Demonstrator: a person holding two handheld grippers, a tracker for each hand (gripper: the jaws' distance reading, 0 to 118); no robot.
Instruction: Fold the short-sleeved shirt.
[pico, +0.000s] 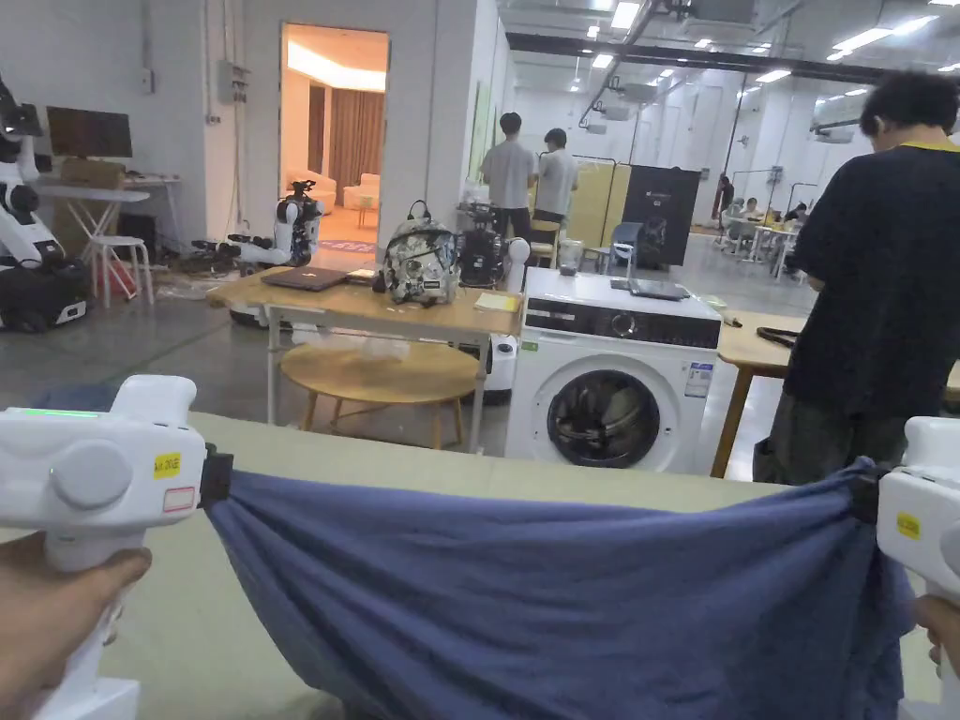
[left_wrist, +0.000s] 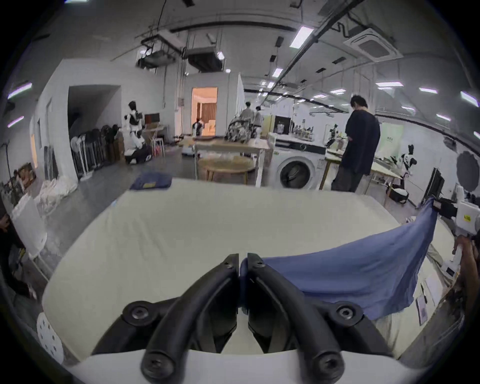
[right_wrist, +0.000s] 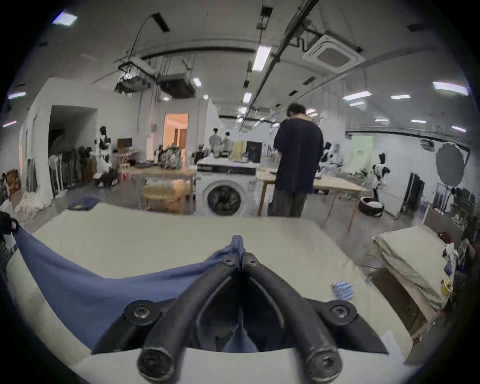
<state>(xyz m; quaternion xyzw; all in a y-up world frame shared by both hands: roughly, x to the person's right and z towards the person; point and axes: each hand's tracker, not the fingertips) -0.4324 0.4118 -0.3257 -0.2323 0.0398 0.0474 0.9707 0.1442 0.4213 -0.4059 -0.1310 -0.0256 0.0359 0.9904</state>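
The blue shirt (pico: 544, 600) hangs stretched between the two grippers above the pale green table (pico: 394, 469). The left gripper (left_wrist: 242, 262) has its jaws pinched together on one edge of the cloth; the right gripper (right_wrist: 240, 256) clamps the other, bunched edge. A washing machine (pico: 614, 370) stands beyond the table.

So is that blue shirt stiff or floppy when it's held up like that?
Probably floppy: the blue shirt sags in a curve between the left gripper and the right gripper. It also seems light and thin, since it bunches into small gathers at each grip. Likely to drape and crease when lowered onto the table.
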